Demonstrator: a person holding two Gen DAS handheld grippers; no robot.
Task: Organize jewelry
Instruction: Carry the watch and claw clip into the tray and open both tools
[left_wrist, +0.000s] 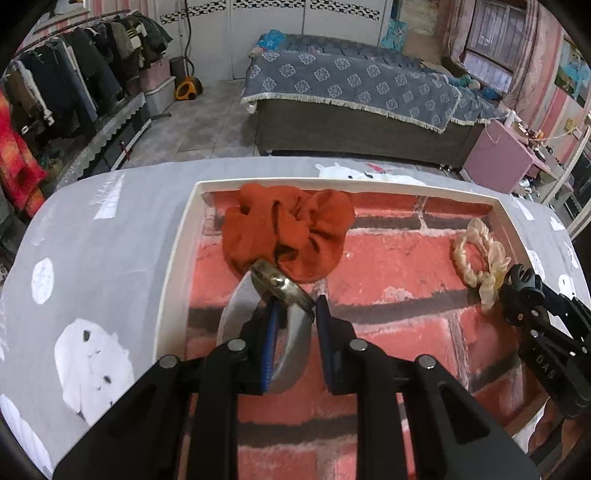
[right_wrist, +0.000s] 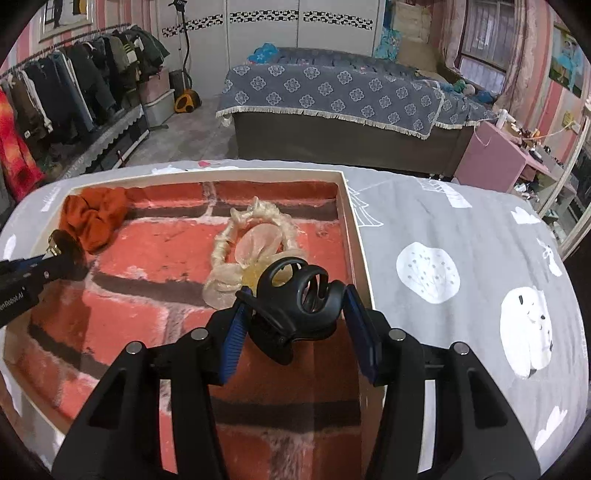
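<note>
A white-rimmed tray (left_wrist: 173, 258) with a red brick-pattern floor lies on the grey bed cover. My left gripper (left_wrist: 295, 314) is shut on a silver wristwatch (left_wrist: 280, 284) and holds it just in front of an orange scrunchie (left_wrist: 291, 229) at the tray's far left. My right gripper (right_wrist: 291, 299) is shut on a black claw hair clip (right_wrist: 295, 295) and holds it over the tray's right side, in front of a cream scrunchie (right_wrist: 236, 254). The clip also shows in the left wrist view (left_wrist: 521, 295), beside the cream scrunchie (left_wrist: 476, 251).
The tray's right wall (right_wrist: 354, 236) stands close to my right gripper. The grey cover (right_wrist: 461, 258) with white prints spreads around the tray. A bed (left_wrist: 354, 96) stands beyond, a clothes rack (left_wrist: 66, 74) at the left, a pink box (left_wrist: 498, 151) at the right.
</note>
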